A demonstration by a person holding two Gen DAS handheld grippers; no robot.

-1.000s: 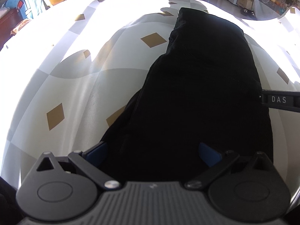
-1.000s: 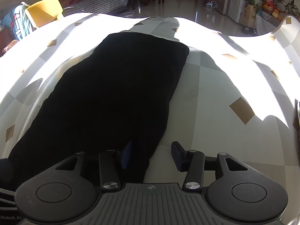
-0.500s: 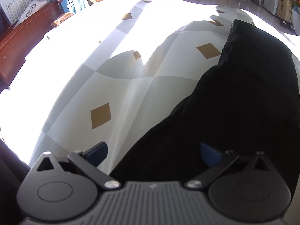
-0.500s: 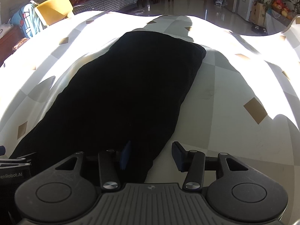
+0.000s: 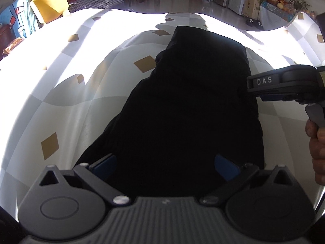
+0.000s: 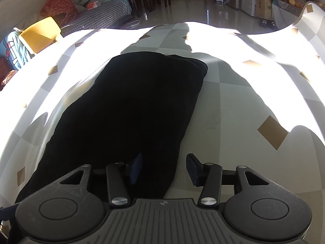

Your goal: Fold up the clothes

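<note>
while the long black folded garment [image 6: 130, 109] lies flat along the checked white, grey and tan tablecloth [image 6: 233, 105], we hold our left gripper [image 5: 165, 165] over its near end, jaws wide apart with cloth between them. our right gripper [image 6: 164, 167] stands half open over the garment's near right edge, gripping nothing.

Your two handheld grippers: matte black bodies, blue pads.

Your left gripper [image 5: 164, 165] and right gripper [image 6: 163, 167] each show a ribbed grey-black housing, two round black discs, silver pivot screws and angular linkage arms; white "DAS" lettering marks your right one's side, above your bare hand [image 5: 317, 150].
</note>
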